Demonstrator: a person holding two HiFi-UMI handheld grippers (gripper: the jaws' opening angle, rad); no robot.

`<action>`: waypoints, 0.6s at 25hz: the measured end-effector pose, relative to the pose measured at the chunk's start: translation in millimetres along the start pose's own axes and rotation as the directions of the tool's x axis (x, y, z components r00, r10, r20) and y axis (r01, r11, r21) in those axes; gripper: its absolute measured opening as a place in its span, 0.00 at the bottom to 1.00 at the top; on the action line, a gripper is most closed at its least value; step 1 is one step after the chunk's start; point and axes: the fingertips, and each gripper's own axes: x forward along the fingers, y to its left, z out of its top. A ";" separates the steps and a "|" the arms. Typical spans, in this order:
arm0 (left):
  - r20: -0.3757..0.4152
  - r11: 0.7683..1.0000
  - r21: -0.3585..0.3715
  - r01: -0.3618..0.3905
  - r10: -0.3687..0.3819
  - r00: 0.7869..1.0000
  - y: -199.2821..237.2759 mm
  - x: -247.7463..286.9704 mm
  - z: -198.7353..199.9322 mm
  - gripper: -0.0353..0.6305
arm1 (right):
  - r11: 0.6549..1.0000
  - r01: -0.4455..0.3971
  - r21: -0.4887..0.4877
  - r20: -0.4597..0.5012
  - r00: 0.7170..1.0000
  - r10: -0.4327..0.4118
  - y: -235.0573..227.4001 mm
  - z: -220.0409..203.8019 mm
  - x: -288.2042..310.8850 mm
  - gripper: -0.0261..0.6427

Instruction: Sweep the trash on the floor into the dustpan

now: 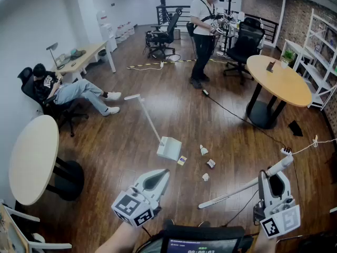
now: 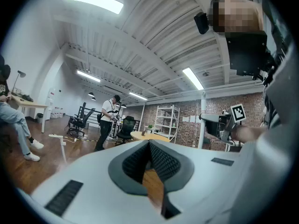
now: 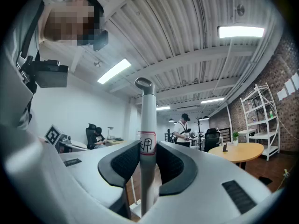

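The wooden floor [image 1: 158,115] stretches out ahead of both hand-held grippers. A white long-handled dustpan [image 1: 169,148] stands on it ahead of the left hand-held gripper [image 1: 162,174] and apart from it, with its handle leaning away to the left. The right hand-held gripper [image 1: 274,174] has its jaws closed on a white broom pole [image 1: 231,192]. The labelled stretch of the pole sits between the pads and the hang-loop end sticks out beyond the jaws. The rest of the pole slants down to the left, into the space between the two hand-held grippers. The left hand-held gripper has its jaw tips together with nothing between them. Four small scraps of trash [image 1: 210,163] lie on the floor ahead of and between the hand-held grippers, just right of the dustpan's mouth.
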 end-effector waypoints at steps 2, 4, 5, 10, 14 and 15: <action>0.002 1.000 -0.003 -0.001 0.001 1.000 12.1 -3.7 2.5 0.07 | 1.000 0.003 0.001 -0.002 1.000 -0.003 6.8 -0.7 9.8 0.24; 0.002 1.000 -0.007 -0.002 0.002 1.000 24.6 -8.8 4.3 0.07 | 1.000 0.003 0.002 -0.005 1.000 -0.003 16.8 -2.1 19.9 0.24; 0.001 1.000 -0.009 -0.001 0.001 1.000 30.3 -11.3 4.5 0.07 | 1.000 0.001 0.002 -0.008 1.000 -0.001 22.4 -3.4 25.1 0.24; 0.008 1.000 -0.016 -0.001 0.001 1.000 58.0 -21.5 -3.7 0.07 | 1.000 -0.022 -0.003 -0.017 1.000 0.022 47.4 -17.0 50.2 0.24; 0.009 1.000 -0.014 -0.002 0.002 1.000 85.7 -37.0 2.6 0.07 | 0.999 -0.044 -0.001 -0.007 0.999 0.044 72.9 -19.9 72.7 0.24; 0.009 1.000 -0.013 -0.002 0.002 1.000 91.0 -39.8 -0.3 0.07 | 0.999 -0.051 0.001 -0.003 0.999 0.051 77.2 -24.8 76.3 0.24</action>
